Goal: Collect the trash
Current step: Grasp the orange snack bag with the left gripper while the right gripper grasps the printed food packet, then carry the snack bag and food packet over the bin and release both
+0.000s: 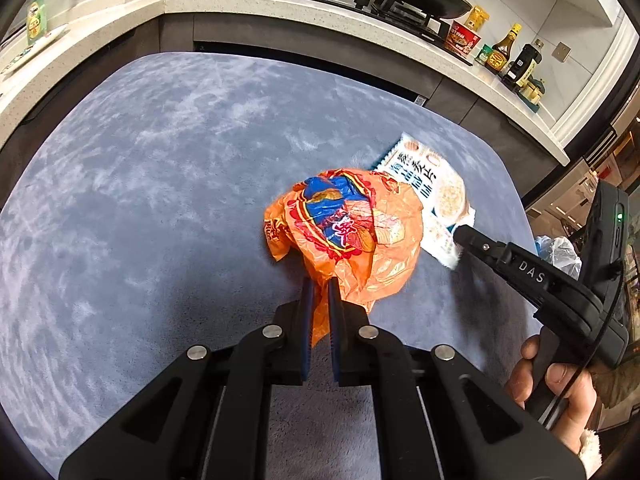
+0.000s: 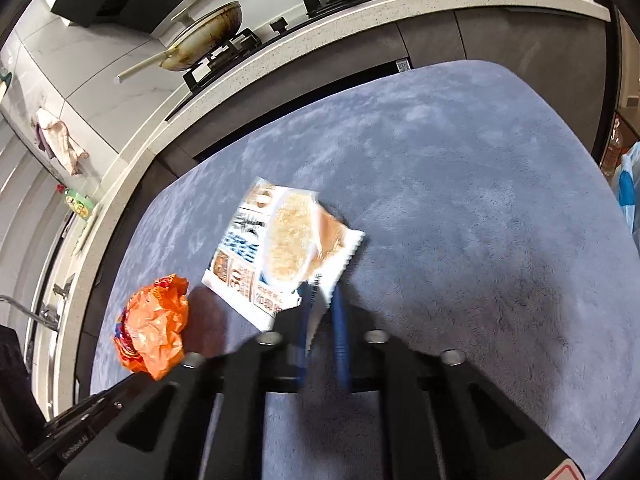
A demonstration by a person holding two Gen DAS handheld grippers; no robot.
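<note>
The left gripper had its blue-padded jaws pressed together on a fold of the crumpled orange wrapper, a thin, glossy plastic bag with a blue and red print, bunched into a loose ball. The right gripper pinched the near corner of the white oat-flake packet, a flat, rectangular pouch with a serrated edge and a printed bowl of cereal. Both pieces of trash were over the grey-blue plush cloth covering the table, toward its right side, the packet just beyond and partly behind the wrapper in the left wrist view.

Only the left wrist view showed the right gripper from outside, its black body marked with letters, with the person's hand around its handle, and a row of sauce bottles and a red instant-noodle cup on the speckled stone counter. Only the right wrist view showed a pale, stained frying pan on the gas hob, a rag hanging on the tiled wall, and the wrapper's plain orange side apart from the packet.
</note>
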